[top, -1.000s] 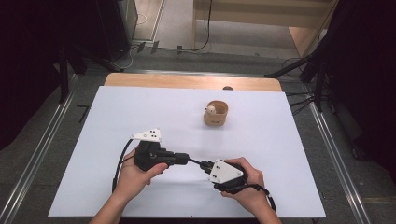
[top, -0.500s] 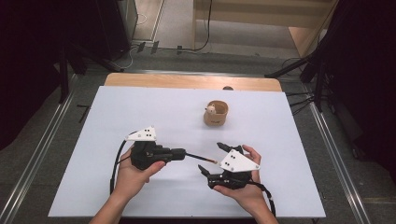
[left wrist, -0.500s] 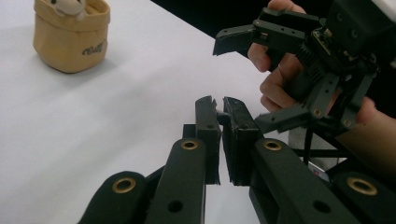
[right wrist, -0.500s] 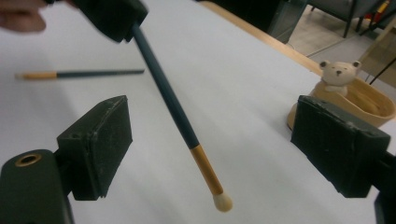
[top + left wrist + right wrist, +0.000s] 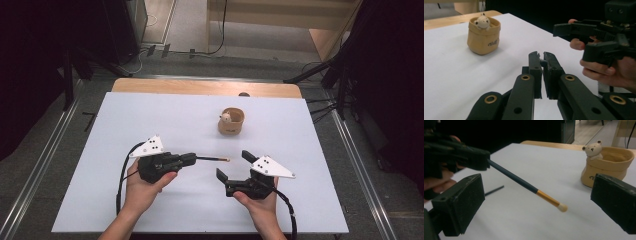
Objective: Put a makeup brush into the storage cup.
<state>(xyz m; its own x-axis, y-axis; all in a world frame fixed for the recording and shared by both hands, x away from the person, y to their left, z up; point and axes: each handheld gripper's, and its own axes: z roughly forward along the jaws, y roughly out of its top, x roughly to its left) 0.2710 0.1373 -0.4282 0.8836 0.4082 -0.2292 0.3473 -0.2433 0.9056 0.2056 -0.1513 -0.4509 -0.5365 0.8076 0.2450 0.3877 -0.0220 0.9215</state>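
A dark blue pencil [image 5: 210, 159] with a gold band and a pale eraser tip [image 5: 562, 207] sticks out to the right from my left gripper [image 5: 192, 159], which is shut on its other end. In the left gripper view the jaws of that gripper [image 5: 542, 57] are pressed together on the pencil. My right gripper [image 5: 235, 165] is open wide just right of the eraser end and is not touching the pencil. In the right gripper view the pencil [image 5: 519, 180] crosses the gap of this gripper [image 5: 537, 202].
A small tan pot [image 5: 231, 122] with a little bear figure [image 5: 594, 150] on its rim stands beyond the grippers, right of centre on the white table [image 5: 150, 115]. A wooden strip [image 5: 200, 87] runs along the far edge.
My right gripper was close against the left one, then opened wide and drew back to the right, off the pencil. The left gripper still holds the pencil in about the same place.
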